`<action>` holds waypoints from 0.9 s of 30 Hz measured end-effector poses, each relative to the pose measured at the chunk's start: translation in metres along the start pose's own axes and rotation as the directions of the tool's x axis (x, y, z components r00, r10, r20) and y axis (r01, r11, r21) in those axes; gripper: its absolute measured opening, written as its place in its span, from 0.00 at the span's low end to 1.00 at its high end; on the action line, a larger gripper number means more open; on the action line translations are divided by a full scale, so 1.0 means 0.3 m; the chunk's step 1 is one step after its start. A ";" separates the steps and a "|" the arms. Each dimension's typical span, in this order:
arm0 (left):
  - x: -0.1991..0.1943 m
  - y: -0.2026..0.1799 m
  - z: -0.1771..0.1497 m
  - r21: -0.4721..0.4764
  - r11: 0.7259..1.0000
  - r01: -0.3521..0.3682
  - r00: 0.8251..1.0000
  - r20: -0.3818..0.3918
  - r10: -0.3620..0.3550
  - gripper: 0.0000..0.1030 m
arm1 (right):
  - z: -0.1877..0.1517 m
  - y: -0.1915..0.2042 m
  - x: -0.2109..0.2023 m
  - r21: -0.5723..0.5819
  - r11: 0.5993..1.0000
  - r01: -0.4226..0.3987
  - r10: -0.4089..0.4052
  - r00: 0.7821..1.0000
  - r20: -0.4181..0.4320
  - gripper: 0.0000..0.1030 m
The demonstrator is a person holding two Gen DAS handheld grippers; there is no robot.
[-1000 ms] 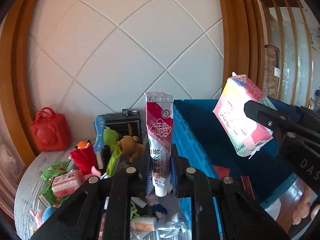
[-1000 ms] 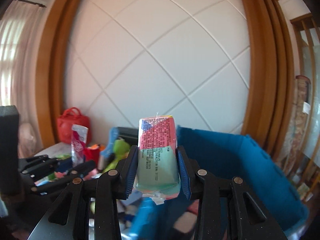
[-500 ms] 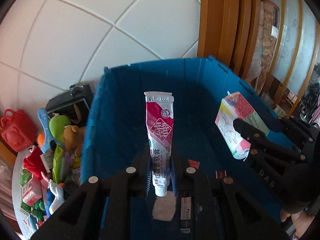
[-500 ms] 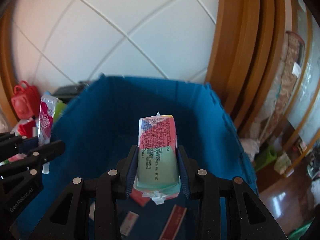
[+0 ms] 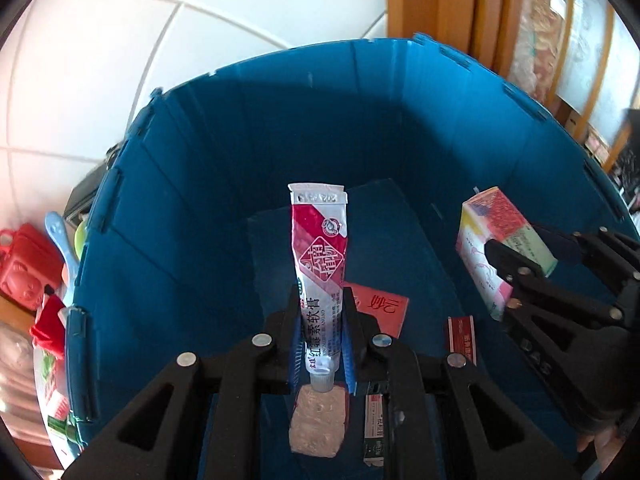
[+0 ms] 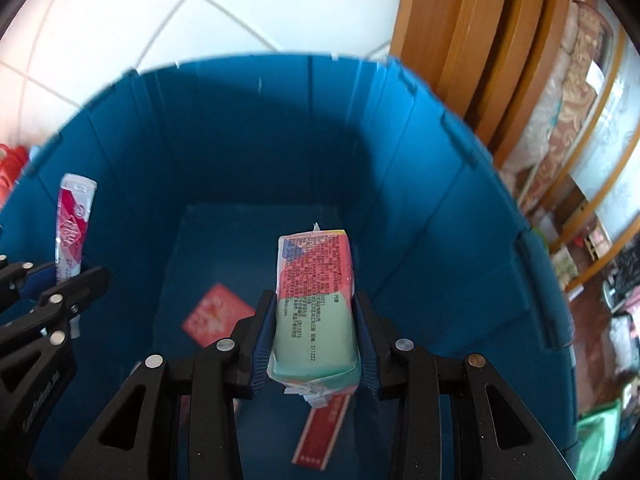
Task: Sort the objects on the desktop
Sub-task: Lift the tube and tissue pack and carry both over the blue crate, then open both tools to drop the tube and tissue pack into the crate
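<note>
Two loads hang above the blue bin [image 5: 192, 208]: on the left, the left gripper [image 5: 322, 344] clamps a red-and-white ointment tube [image 5: 320, 256] upright near its cap; on the right, the right gripper [image 6: 314, 344] squeezes a tissue pack [image 6: 316, 300]. Both look ready for the drop step. Next, each pair of jaws should open so the items fall among the red packets [image 5: 380, 308] on the bin floor.

glossy foil tube [image 5: 319, 264], matt plastic bin [image 5: 192, 208]
</note>
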State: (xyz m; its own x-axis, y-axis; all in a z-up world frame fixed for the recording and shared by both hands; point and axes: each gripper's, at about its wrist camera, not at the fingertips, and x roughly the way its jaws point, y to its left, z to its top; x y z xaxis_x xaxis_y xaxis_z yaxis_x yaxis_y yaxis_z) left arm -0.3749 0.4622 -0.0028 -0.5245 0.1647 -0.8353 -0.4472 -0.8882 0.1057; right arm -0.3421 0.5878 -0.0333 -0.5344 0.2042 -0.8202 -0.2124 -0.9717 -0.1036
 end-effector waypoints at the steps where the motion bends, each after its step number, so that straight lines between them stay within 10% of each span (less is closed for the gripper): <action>1: -0.004 -0.009 0.001 0.009 1.000 -0.001 1.000 0.005 0.000 0.16 | -0.002 0.000 0.010 -0.005 1.000 0.024 -0.024 1.000 -0.010 0.36; 9: 0.013 -0.003 0.002 -0.014 1.000 0.003 1.000 -0.022 -0.003 0.16 | -0.010 -0.008 0.013 -0.002 0.999 0.048 -0.048 0.999 -0.014 0.36; 15: 0.025 0.004 -0.011 -0.028 0.999 -0.034 0.999 -0.025 0.034 0.57 | -0.007 -0.007 0.017 0.001 0.999 0.050 -0.050 0.999 -0.018 0.37; 20: 0.012 0.019 -0.014 -0.041 0.999 -0.024 1.000 -0.011 0.023 0.59 | -0.002 0.005 -0.005 -0.008 0.997 0.072 -0.072 0.997 0.007 0.40; 27: -0.045 0.044 -0.023 -0.047 0.998 -0.035 0.999 0.039 0.037 0.60 | 0.020 0.002 -0.101 0.000 0.997 0.079 -0.078 0.987 0.143 0.67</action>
State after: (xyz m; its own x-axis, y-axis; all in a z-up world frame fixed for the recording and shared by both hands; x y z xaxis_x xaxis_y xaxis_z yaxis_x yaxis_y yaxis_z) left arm -0.3687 0.4453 0.0062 -0.5685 0.1480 -0.8093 -0.3940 -0.9125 0.1099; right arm -0.3310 0.5818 -0.0052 -0.6276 0.2944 -0.7207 -0.2539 -0.9525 -0.1680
